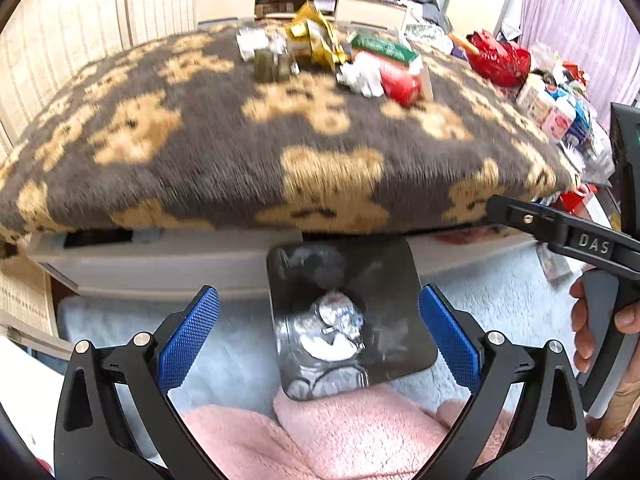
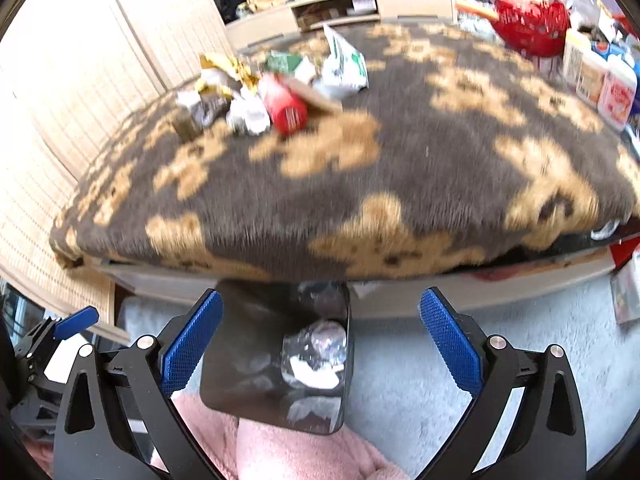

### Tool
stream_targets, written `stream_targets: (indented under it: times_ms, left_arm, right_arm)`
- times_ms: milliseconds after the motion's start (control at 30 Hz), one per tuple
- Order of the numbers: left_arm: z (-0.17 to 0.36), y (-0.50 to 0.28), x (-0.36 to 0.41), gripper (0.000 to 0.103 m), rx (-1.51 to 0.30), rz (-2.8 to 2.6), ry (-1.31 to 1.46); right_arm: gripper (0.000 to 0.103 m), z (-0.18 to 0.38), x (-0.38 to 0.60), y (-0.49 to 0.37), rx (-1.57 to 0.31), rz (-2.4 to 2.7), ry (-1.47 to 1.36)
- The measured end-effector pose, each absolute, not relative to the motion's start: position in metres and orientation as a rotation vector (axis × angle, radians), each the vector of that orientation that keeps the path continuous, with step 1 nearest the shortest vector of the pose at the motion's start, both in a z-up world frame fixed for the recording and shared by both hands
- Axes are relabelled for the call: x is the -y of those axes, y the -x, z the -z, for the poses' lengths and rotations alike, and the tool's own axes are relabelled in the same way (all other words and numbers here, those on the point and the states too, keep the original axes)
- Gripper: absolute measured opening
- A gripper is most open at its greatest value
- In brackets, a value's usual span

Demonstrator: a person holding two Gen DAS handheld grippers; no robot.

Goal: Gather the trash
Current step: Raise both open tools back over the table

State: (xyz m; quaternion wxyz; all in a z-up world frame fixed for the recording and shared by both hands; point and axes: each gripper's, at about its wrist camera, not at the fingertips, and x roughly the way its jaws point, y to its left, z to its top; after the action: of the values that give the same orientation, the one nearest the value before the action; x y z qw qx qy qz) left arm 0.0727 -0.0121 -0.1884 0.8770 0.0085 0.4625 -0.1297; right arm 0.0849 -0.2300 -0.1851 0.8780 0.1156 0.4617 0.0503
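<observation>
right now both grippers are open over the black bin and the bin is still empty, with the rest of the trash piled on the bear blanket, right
Not quite: the bin is not empty. The left wrist view shows crumpled clear plastic and white paper lying in it. The rest holds: the left gripper and right gripper are both open above it, and the trash pile sits on the bear blanket.

Trash pile (image 1: 332, 56) on blanket (image 1: 240, 152), bin (image 1: 396, 280) below its edge.

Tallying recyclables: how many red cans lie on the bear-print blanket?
1: the red can lies on its side in the trash pile at the blanket's far side. Others may hide underneath.
</observation>
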Motion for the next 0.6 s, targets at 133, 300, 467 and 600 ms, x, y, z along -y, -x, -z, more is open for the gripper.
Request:
stream_targets:
  times_ms: [133, 300, 467, 600]
  left_arm:
    - [0.178, -0.088, 0.006, 0.095, -0.938, 0.251, -0.021]
    - [0.167, -0.115, -0.001, 0.095, -0.914, 0.229, -0.018]
    - [0.156, -0.146, -0.005, 0.095, -0.884, 0.218, -0.012]
    - [0.152, -0.168, -0.008, 0.095, -0.867, 0.218, 0.0]
  right_arm:
    - [0.099, 0.171, 0.233, -0.101, -0.923, -0.105, -0.227]
    - [0.099, 0.158, 0.228, -0.128, -0.883, -0.116, -0.224]
    - [0.092, 0.144, 0.223, -0.152, -0.825, -0.14, -0.212]
    - [0.064, 0.149, 0.214, -0.174, -0.844, -0.183, -0.186]
